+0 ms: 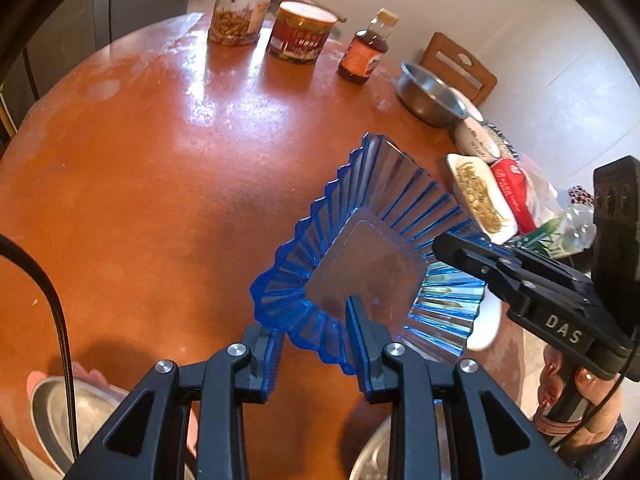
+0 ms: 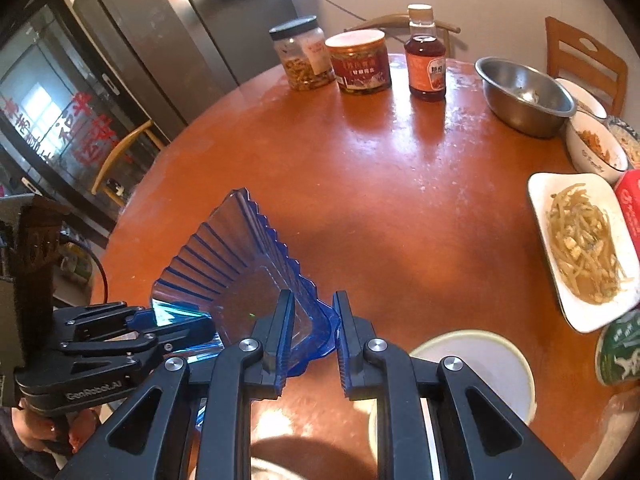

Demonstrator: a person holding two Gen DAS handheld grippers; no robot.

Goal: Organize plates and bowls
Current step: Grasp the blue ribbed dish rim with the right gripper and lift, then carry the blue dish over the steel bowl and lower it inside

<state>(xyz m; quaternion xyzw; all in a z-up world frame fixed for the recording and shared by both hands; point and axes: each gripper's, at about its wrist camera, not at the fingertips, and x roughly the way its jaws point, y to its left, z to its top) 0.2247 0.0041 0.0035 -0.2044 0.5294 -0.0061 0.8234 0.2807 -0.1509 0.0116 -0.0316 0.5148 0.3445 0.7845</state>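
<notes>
A clear blue ribbed square dish (image 1: 372,248) hangs tilted above the brown round table (image 1: 140,168), held from two sides. My left gripper (image 1: 312,328) has its fingers either side of the dish's near rim. My right gripper (image 2: 310,320) straddles the opposite rim of the dish (image 2: 240,264); its jaws stand apart, the left finger against the dish wall. Each gripper shows in the other's view: the right one (image 1: 460,248) and the left one (image 2: 192,328). A white plate (image 2: 472,364) lies below, a metal bowl (image 1: 52,412) at the lower left.
At the far side stand a jar (image 2: 302,56), a red tin (image 2: 360,62) and a sauce bottle (image 2: 424,56). On the right are a steel bowl (image 2: 524,96), a white bowl (image 2: 596,148), a rectangular plate of noodles (image 2: 580,248) and a green can (image 2: 620,348).
</notes>
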